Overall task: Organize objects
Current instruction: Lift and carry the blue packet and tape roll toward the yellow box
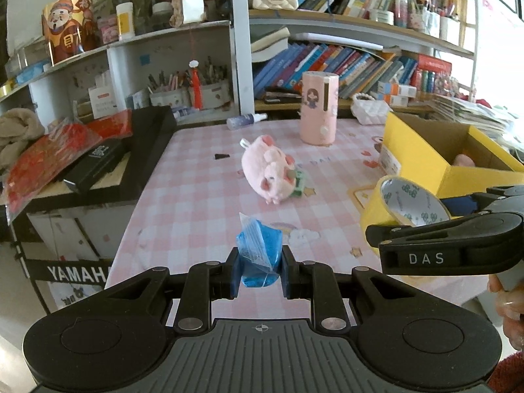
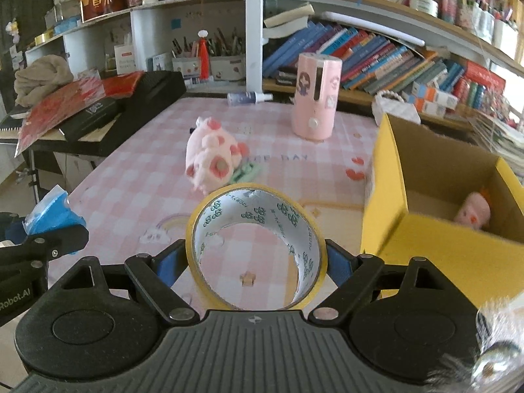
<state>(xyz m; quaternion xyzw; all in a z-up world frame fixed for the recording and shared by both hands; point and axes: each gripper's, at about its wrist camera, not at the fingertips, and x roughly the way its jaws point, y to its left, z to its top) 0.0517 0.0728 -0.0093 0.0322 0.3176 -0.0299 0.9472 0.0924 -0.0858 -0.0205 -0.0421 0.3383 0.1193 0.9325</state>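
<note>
My left gripper (image 1: 259, 270) is shut on a small clear bag of blue powder (image 1: 258, 252), held above the near edge of the pink checked table (image 1: 196, 196). The same bag of blue powder (image 2: 49, 213) shows at the left of the right wrist view. My right gripper (image 2: 257, 262) is shut on a roll of yellow tape (image 2: 255, 249), its blue pads pressing the roll's two sides; the roll of yellow tape (image 1: 406, 206) appears at the right of the left wrist view. A yellow cardboard box (image 2: 435, 229) stands open at the right with a pink toy (image 2: 475, 211) inside.
A pink plush pig (image 1: 270, 170) lies mid-table on a green item (image 1: 299, 183). Behind it stand a pink cylinder (image 1: 319, 108) and a spray bottle (image 1: 247, 120). A black keyboard (image 1: 131, 150) piled with red packets borders the left; bookshelves (image 2: 376, 59) fill the back.
</note>
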